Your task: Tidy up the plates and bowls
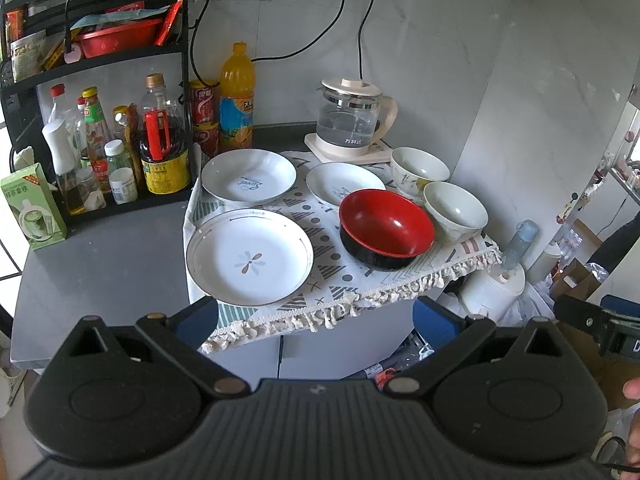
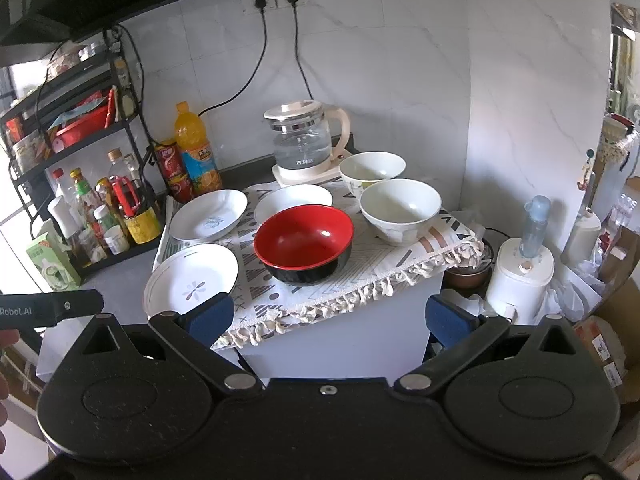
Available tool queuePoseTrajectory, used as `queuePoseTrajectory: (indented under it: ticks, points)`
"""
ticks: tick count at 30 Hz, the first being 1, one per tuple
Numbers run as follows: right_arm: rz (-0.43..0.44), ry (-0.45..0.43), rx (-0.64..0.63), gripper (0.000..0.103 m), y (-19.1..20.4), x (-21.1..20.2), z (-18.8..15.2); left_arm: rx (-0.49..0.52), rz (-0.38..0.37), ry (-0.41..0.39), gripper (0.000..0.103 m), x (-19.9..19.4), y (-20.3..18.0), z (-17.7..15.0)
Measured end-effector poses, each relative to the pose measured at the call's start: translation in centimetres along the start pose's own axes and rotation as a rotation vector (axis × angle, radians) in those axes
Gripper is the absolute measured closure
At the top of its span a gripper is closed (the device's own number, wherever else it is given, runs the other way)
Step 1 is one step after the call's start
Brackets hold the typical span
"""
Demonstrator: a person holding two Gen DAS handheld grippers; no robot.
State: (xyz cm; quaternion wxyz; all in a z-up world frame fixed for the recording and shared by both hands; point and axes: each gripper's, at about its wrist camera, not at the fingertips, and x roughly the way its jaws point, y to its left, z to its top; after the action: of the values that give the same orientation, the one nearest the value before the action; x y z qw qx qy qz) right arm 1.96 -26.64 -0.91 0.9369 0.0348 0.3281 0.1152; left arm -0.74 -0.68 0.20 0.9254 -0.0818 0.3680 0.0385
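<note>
Plates and bowls lay unsorted across the patterned cloth [image 1: 320, 236] at mid-frame: three white plates, namely the flower-print plate [image 1: 249, 257] nearest the camera, the lettered plate [image 1: 248, 176] above it and a third plate [image 1: 340, 182] to its right, plus three bowls, a red-and-black bowl [image 1: 386, 228] and two white bowls [image 1: 456, 205] [image 1: 418, 168] toward the right, below the glass kettle [image 1: 350, 118]. Both tools hung short of the cloth's fringe with nothing between their pads, the left gripper [image 1: 316, 316] and right gripper [image 2: 328, 314] each spread wide, so stacking appeared not yet begun. The likely next move called for closing on a rim, probably the near plate or the red bowl, without dragging the cloth.
</note>
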Motion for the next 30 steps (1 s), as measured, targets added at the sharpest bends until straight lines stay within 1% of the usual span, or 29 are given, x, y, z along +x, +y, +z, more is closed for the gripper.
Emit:
queuePoseTrajectory:
  ticks: [8, 23, 30]
  points:
    - [0.015, 0.021, -0.017, 0.000, 0.1, 0.3, 0.1, -0.009, 0.006, 0.002, 0.001, -0.2, 0.1, 0.2]
    - [0.014, 0.022, -0.020, 0.000, 0.1, 0.4, -0.1, -0.028, 0.011, 0.009, 0.001, -0.1, -0.3, 0.3]
    - [0.011, 0.027, -0.005, 0.000, -1.4, 1.0, 0.3, -0.037, 0.014, 0.020, 0.001, 0.9, -1.3, 1.0]
